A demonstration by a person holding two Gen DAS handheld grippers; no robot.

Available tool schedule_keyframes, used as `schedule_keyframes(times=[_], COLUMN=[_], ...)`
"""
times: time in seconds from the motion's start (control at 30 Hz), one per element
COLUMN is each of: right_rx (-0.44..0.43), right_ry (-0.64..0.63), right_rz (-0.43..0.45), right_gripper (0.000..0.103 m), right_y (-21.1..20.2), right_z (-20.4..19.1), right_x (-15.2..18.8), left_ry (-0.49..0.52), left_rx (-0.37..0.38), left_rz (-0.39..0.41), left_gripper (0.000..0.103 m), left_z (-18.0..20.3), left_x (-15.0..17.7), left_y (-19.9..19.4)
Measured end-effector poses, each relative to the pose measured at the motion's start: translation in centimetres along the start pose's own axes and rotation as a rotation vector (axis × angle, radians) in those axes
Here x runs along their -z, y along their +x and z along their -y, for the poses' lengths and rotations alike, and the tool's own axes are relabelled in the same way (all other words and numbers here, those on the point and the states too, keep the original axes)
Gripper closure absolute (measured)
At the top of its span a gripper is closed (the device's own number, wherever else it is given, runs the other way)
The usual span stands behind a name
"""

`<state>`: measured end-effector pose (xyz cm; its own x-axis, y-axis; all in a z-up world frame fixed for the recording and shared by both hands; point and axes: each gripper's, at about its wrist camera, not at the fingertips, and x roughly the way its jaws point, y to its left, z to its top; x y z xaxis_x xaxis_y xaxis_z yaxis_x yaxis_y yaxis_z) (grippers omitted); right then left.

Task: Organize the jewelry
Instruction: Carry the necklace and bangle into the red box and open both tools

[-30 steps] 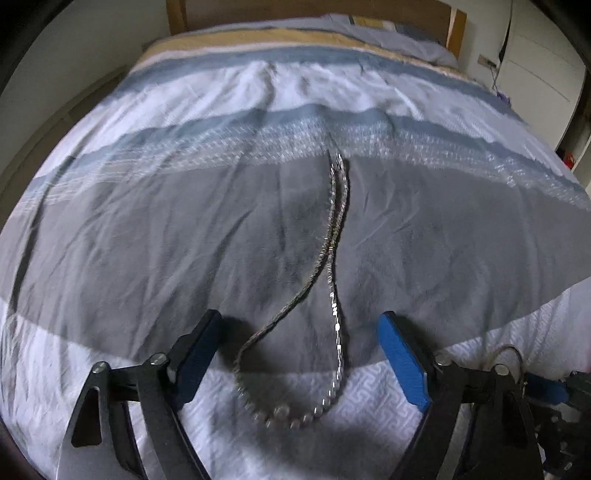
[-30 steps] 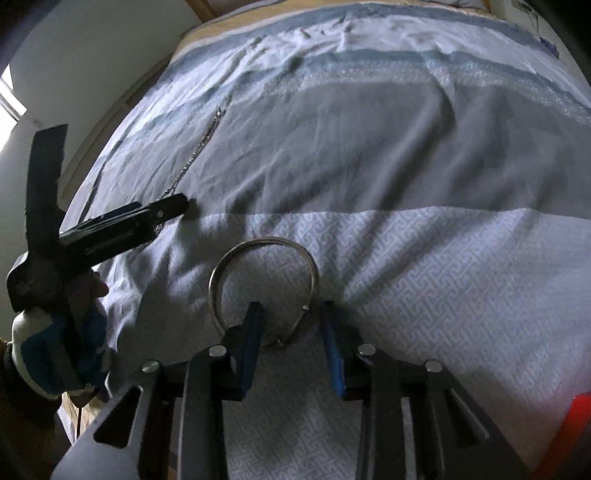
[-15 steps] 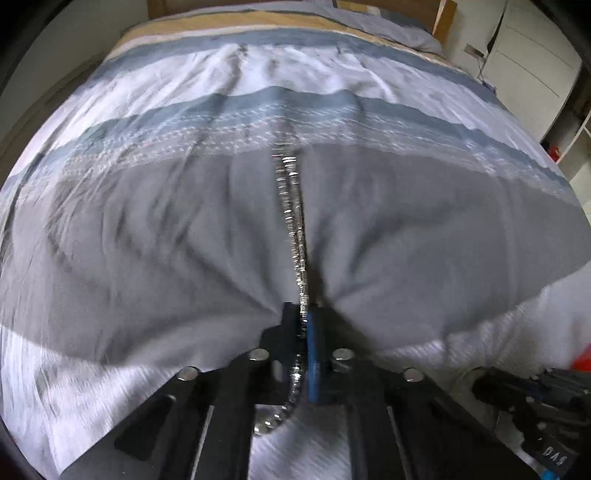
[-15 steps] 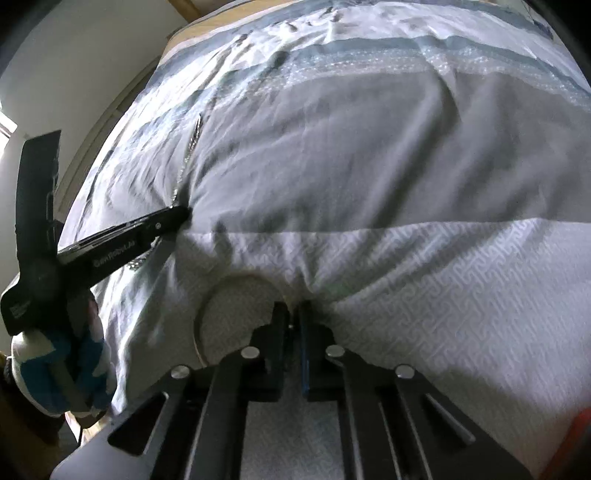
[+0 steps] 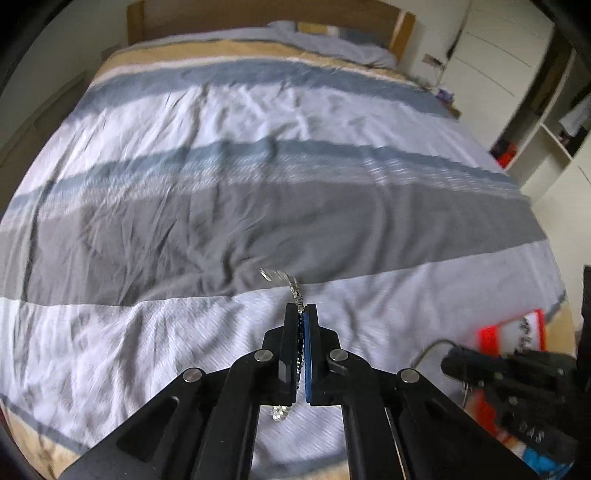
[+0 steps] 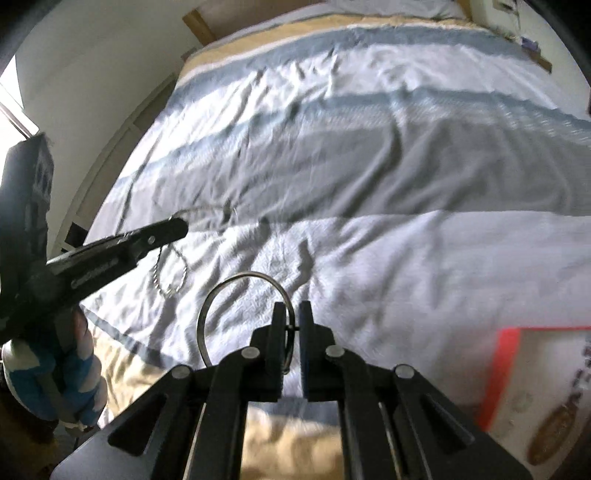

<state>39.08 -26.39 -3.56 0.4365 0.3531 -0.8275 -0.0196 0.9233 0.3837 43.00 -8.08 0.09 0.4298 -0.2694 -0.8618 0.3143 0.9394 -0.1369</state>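
My left gripper [image 5: 302,307] is shut on a silver chain necklace [image 5: 293,286], lifted off the striped bedspread [image 5: 258,206]. Part of the chain sticks out past the fingertips and its stone end dangles below the jaws. In the right wrist view the same left gripper [image 6: 181,227] shows at the left with the necklace [image 6: 168,273] hanging from it in a loop. My right gripper [image 6: 291,308] is shut on a thin silver bangle [image 6: 221,291], held upright above the bed. The bangle [image 5: 430,349] also shows in the left wrist view at the right gripper [image 5: 448,363].
A red-edged white box [image 6: 535,384] with jewelry-like pieces sits at the bed's near right corner, also as the box [image 5: 517,328] in the left view. A wooden headboard [image 5: 258,18] stands at the far end. White shelves [image 5: 546,122] line the right wall. A gloved hand [image 6: 55,376] holds the left gripper.
Both grippers closed, the left on the necklace and the right on the bangle, then rose. Both pieces have come up off the bedspread.
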Motion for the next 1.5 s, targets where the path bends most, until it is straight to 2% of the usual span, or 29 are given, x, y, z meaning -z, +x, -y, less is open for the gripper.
schedule_keyframes(times=[0.2,0.4,0.53,0.77,0.9,1.1,1.3,1.5], right_rx=[0.049,0.143,0.227,0.3,0.303,0.283,0.288,0.295], right_ry=[0.057,0.166,0.212,0.228,0.212,0.172,0.156,0.149], right_rz=[0.065,0.095,0.078,0.035,0.006,-0.022,-0.044,-0.068], right_gripper=[0.097,0.097,0.097,0.097,0.097,0.096,0.096,0.096], right_y=[-7.0,-12.3,-13.8,-13.0,-11.4,-8.8,-6.6,-5.7], right_z=[2.8,9.4,14.5,21.1,23.3,24.6,25.5,26.1], right_x=[1.1,4.2,6.5,7.8,7.5,6.5,5.7,5.8], left_ry=[0.064,0.157,0.209,0.274,0.306,0.345,0.369,0.337], left_rx=[0.079,0.17,0.22,0.28,0.26,0.198,0.122,0.083], left_rz=[0.022,0.007,-0.025,-0.106,-0.146,-0.2,-0.205,-0.221], left_gripper=[0.101,0.101,0.101,0.101,0.101,0.101,0.1,0.1], left_z=[5.9,13.1,17.8,25.5,28.5,30.7,31.1,30.2], left_x=[0.5,1.2,2.1,4.2,5.3,6.6,7.6,8.1], left_y=[-5.4,-7.7,-7.0,-3.2,-0.2,5.0,8.1,10.6])
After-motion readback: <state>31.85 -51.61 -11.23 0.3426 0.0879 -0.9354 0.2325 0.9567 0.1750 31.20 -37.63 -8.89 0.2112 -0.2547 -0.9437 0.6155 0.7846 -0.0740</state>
